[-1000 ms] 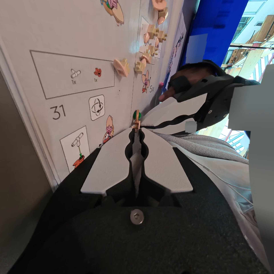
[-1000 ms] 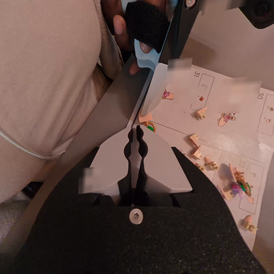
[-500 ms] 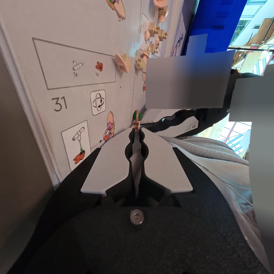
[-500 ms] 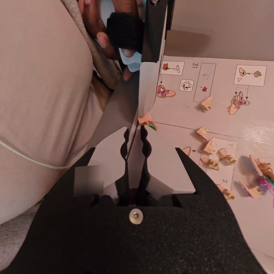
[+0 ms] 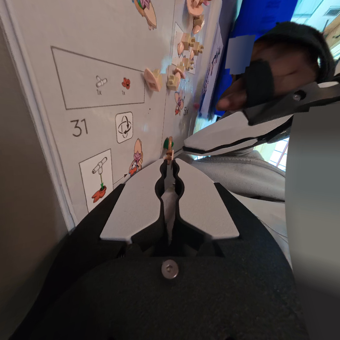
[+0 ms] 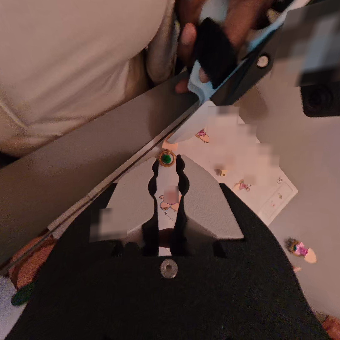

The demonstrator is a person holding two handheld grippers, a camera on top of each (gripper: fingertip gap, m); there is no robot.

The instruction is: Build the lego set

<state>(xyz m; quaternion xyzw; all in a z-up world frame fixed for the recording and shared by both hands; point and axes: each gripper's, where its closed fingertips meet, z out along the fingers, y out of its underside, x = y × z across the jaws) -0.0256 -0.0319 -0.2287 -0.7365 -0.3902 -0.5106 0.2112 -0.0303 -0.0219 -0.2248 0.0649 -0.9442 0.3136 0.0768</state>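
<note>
Lego assembly (image 5: pixel 169 153), a small tan piece carrying a gold ring with a green stud, sits pinched at the very tip of the left claw (image 5: pixel 169 161), whose fingers are clamped together on its tan base. In the right wrist view the same gold ring faces the camera just ahead of the right claw (image 6: pixel 167 162), whose fingers stand slightly apart with the ring near their tips; whether they touch it I cannot tell. In the left wrist view the right claw's pointed white tips come in from the side, just beside the lego assembly. Beyond the lego assembly lies the open instruction booklet (image 5: pixel 103 117) on the counter (image 6: pixel 312 165), with several loose tan and pink pieces (image 5: pixel 153 81) scattered on its page, well apart from the held piece. A hand (image 5: pixel 272 81) wearing a black strap grips the right claw's handle.
</note>
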